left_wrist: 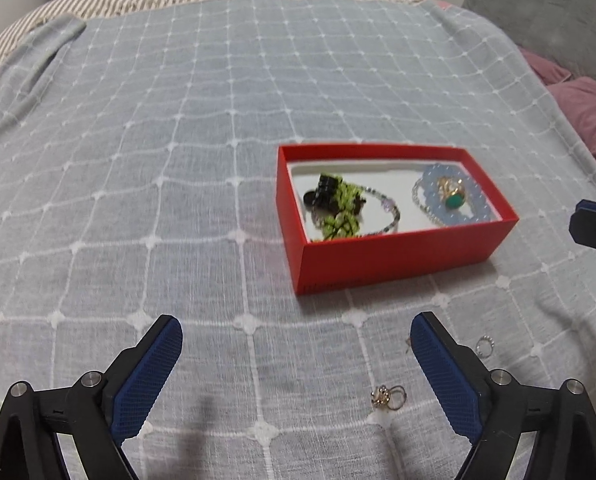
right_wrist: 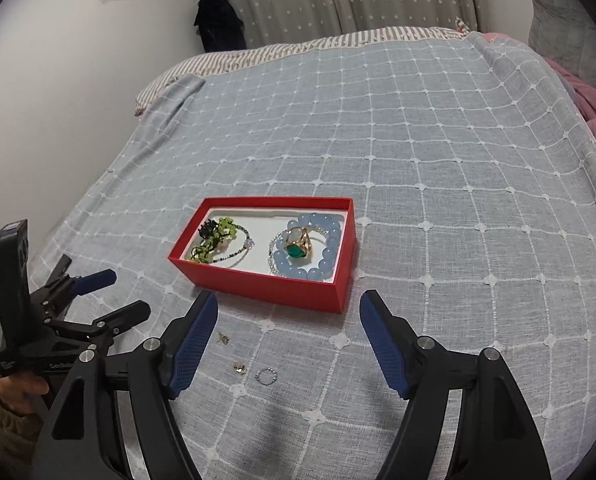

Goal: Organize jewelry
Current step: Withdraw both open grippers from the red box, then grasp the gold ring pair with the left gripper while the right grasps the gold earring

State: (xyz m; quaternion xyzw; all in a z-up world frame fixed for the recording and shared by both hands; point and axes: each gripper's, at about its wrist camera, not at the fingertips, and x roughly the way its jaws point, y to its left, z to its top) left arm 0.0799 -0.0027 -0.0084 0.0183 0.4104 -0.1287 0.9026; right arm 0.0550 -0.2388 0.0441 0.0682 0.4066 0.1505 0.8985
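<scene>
Three small pieces lie outside one red box (both tongs gape empty).

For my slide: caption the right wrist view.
Open right gripper above small rings left outside the red box of jewelry.
</scene>
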